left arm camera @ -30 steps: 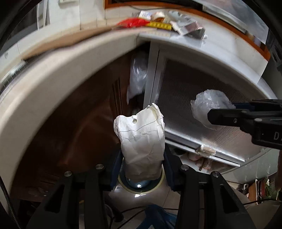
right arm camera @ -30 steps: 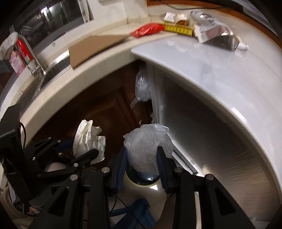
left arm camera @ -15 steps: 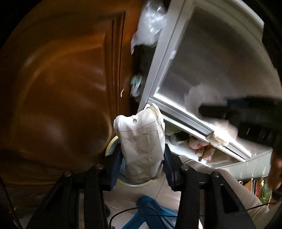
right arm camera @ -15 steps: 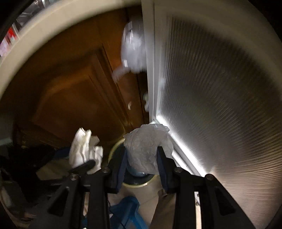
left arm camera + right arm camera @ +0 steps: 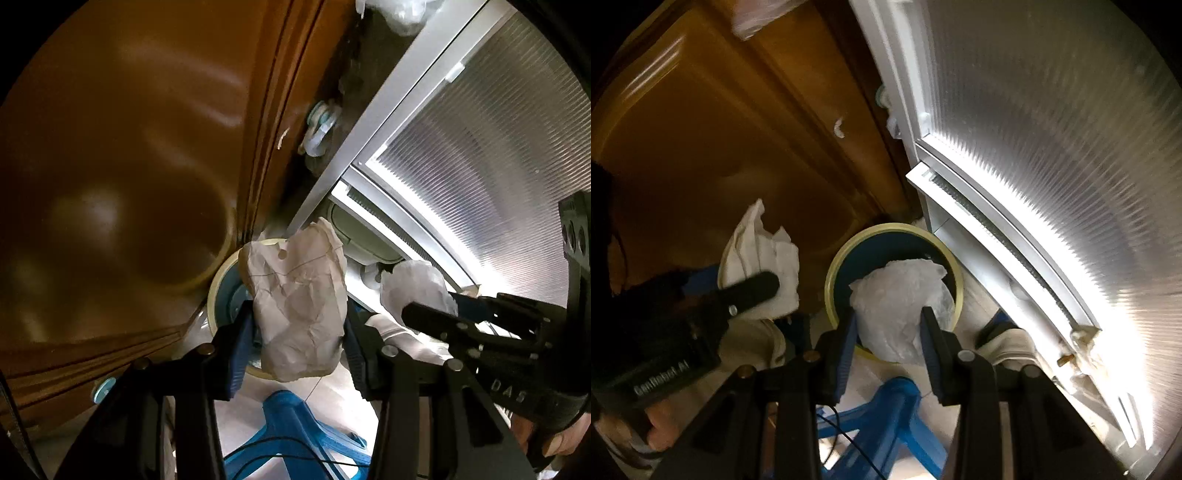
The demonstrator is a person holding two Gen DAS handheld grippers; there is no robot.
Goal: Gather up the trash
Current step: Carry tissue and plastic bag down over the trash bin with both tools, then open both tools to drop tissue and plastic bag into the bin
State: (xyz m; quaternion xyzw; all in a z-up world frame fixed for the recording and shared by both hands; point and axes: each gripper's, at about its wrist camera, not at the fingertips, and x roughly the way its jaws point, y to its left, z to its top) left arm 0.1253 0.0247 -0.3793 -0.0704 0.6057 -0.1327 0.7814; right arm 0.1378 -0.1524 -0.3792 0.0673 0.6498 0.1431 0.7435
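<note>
My left gripper [image 5: 299, 332] is shut on a crumpled white paper [image 5: 295, 295] and holds it above a round blue trash bin with a cream rim [image 5: 218, 291]. My right gripper [image 5: 888, 325] is shut on a crumpled clear plastic bag [image 5: 901, 295], right over the mouth of the bin [image 5: 864, 240]. The plastic bag [image 5: 417, 288] also shows in the left wrist view, to the right of the paper. The paper [image 5: 761, 254] shows in the right wrist view, left of the bin.
A brown wooden cabinet door [image 5: 129, 147] stands behind the bin. A ribbed silver panel with a white frame [image 5: 1052, 147] rises to the right. A blue plastic stool [image 5: 886, 417] stands on the floor below the grippers.
Both grippers have dropped from counter height down toward the floor, still holding the paper and the plastic bag. The bin has come close, and the countertop has left the view.
</note>
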